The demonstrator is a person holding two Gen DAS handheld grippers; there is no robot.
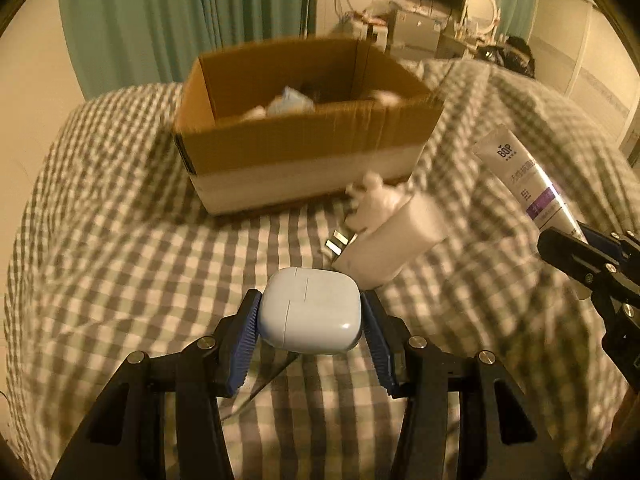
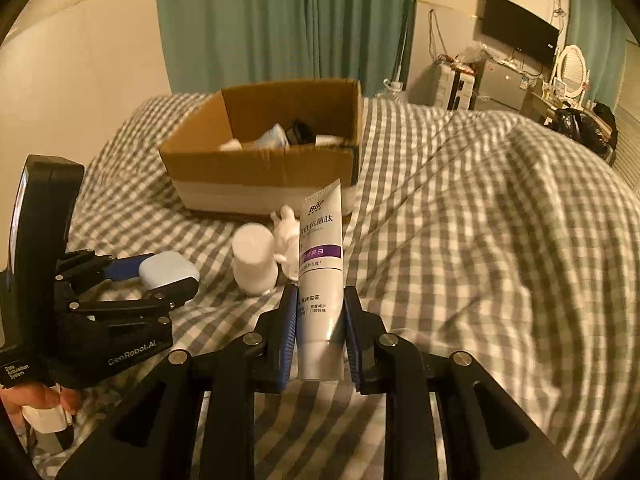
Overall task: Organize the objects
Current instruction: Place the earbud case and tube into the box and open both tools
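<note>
The cardboard box [image 2: 260, 152] sat open-topped on the checked bedspread [image 2: 480, 240], its near wall facing both grippers, with several small items lying inside. Left of the box the bedspread lay bare out to the edge of the bed; right of it a broad, rumpled stretch of cloth was also free. Just in front of the box stood a white bottle [image 2: 255, 260] and a small white figurine [image 2: 286, 240], touching or nearly so.

The earbud case [image 1: 310, 310] was pale blue-white, rounded and glossy, with a thin seam across it. The toothpaste tube [image 2: 322, 280] was white with a purple band, its crimped end up.

The left gripper [image 1: 310, 320] was clamped on the earbud case, raised off the bedspread before the box and tilted down. The right gripper [image 2: 320, 332] squeezed the lower part of the tube, held nearly upright in front of the box's right corner.
</note>
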